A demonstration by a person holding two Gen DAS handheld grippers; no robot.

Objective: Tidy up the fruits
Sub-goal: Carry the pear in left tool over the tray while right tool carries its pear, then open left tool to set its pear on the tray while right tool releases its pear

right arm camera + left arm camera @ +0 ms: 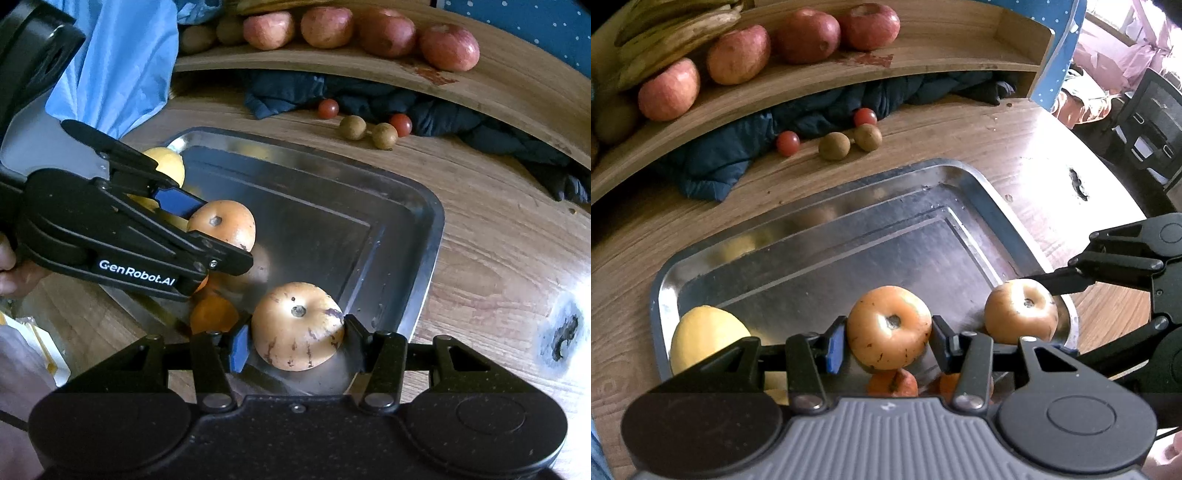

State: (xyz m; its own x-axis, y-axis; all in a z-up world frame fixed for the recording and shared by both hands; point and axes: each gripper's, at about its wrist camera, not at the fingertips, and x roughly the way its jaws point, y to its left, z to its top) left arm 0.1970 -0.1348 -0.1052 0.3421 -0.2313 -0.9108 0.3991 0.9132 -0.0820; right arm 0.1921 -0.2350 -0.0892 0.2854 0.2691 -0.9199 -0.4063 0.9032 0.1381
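Mid-step: both grippers over the near end of the steel tray [827,206], each clamped on a fruit.

Left gripper [888,338] closed on an orange persimmon [889,326], stem end up, pads touching both flanks. Right gripper [295,341] closed on a paler speckled persimmon [298,326] at the tray's near right corner.

Yellow mango [701,338] in the tray's near left corner, beside the left-held fruit.

Likely next: set down or lift clear; cannot tell which. Needs spacing so the two fruits don't knock.

Beyond the tray: two kiwis [849,142], cherry tomatoes [788,143]; further, red apples [738,53] on the wooden shelf [942,48].
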